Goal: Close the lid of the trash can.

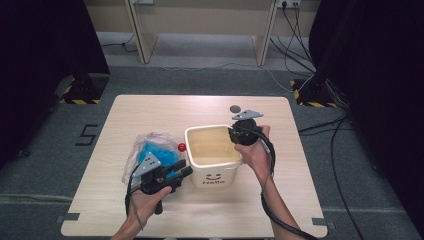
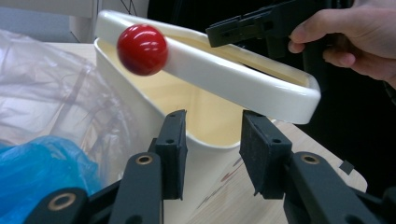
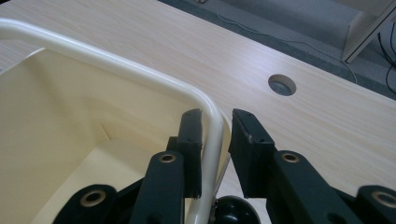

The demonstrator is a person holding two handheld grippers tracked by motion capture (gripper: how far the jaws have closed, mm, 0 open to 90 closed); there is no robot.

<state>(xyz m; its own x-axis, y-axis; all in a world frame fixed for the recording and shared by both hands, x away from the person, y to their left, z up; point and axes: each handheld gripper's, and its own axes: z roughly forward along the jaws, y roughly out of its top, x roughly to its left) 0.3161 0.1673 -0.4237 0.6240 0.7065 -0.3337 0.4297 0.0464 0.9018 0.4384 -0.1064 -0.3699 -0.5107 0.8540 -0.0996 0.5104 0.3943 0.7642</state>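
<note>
Pale wooden counter [image 1: 280,200] is carrying a cream plastic square bin [image 1: 212,175] at centre, with open room at the front and right edges and a crinkled clear bag with blue contents [image 1: 150,147] crowding its left. Right gripper [image 3: 215,122] fingers are straddling the bin's far right rim, narrow with a gap showing at the outer pad. A small glossy red ball [image 2: 142,50] is sitting in the air at the bin's left rim, just ahead of and above the left gripper [image 2: 212,140], whose fingers are standing partly open on nothing.
</note>
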